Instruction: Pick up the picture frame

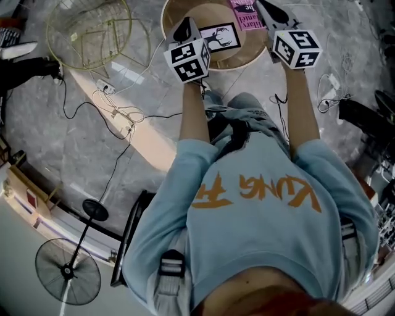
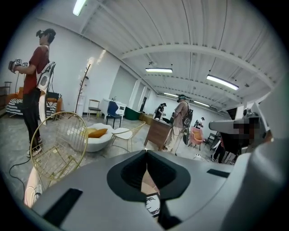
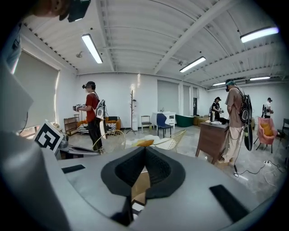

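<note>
The picture frame (image 1: 220,37), black-edged with a deer drawing on white, lies flat on a round wooden table (image 1: 185,12) at the top of the head view. My left gripper (image 1: 182,29) hovers over the table's left side, just left of the frame, shut and empty. On the other side of the frame my right gripper (image 1: 270,11) is above the table's right edge, also shut and empty. In the left gripper view a sliver of the frame (image 2: 152,205) shows below the shut left gripper (image 2: 146,154). The right gripper (image 3: 145,150) is shut over bare wood (image 3: 141,182).
A pink magazine (image 1: 245,13) lies on the table behind the frame. A gold wire chair (image 1: 89,31) stands at the left, with cables and a power strip (image 1: 117,114) on the floor. A floor fan (image 1: 68,271) stands at the lower left. Other people stand further off in the room.
</note>
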`<state>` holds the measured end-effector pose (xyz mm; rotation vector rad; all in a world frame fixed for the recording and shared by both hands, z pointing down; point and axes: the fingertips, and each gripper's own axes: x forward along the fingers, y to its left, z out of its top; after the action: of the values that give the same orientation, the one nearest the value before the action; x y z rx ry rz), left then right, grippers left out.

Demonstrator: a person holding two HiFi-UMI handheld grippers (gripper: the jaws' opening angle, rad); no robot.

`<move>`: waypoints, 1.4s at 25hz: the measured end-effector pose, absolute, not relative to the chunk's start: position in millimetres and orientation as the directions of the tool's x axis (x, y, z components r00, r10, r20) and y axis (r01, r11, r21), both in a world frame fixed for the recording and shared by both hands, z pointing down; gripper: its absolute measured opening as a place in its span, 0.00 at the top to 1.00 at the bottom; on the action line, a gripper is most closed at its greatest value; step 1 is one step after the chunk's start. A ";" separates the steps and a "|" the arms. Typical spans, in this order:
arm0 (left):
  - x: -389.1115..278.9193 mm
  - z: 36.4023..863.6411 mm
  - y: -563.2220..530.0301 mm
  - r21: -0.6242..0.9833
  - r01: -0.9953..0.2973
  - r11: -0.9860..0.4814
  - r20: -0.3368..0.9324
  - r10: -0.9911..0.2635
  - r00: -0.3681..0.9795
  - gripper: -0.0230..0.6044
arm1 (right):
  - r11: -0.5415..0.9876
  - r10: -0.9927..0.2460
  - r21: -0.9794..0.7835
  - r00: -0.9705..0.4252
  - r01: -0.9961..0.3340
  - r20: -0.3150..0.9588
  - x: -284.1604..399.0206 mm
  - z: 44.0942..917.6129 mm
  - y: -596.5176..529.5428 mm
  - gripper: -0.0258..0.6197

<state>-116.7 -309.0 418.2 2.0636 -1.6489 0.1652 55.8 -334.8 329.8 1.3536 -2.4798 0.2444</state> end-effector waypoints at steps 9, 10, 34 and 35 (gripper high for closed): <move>-118.8 478.8 -310.1 0.311 -0.945 -0.104 0.516 -0.816 0.260 0.93 | 0.516 -0.747 -0.103 -0.506 -0.850 0.431 61.7 392.2 -342.4 0.96; -117.8 485.3 -309.5 0.309 -0.946 -0.101 0.528 -0.809 0.259 0.93 | 0.512 -0.740 -0.119 -0.507 -0.851 0.442 63.8 401.5 -343.2 0.96; -31.1 658.4 -312.8 0.326 -0.936 -0.130 0.718 -0.610 0.335 0.93 | 0.454 -0.512 -0.303 -0.524 -0.837 0.680 113.5 619.9 -339.0 0.96; -28.6 665.7 -313.0 0.323 -0.937 -0.133 0.722 -0.605 0.335 0.93 | 0.454 -0.506 -0.305 -0.524 -0.837 0.686 116.0 628.7 -338.2 0.96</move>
<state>-28.6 -313.0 665.7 1.8376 -1.3623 0.5506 116.0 -338.2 628.7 1.1203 -2.2006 0.8665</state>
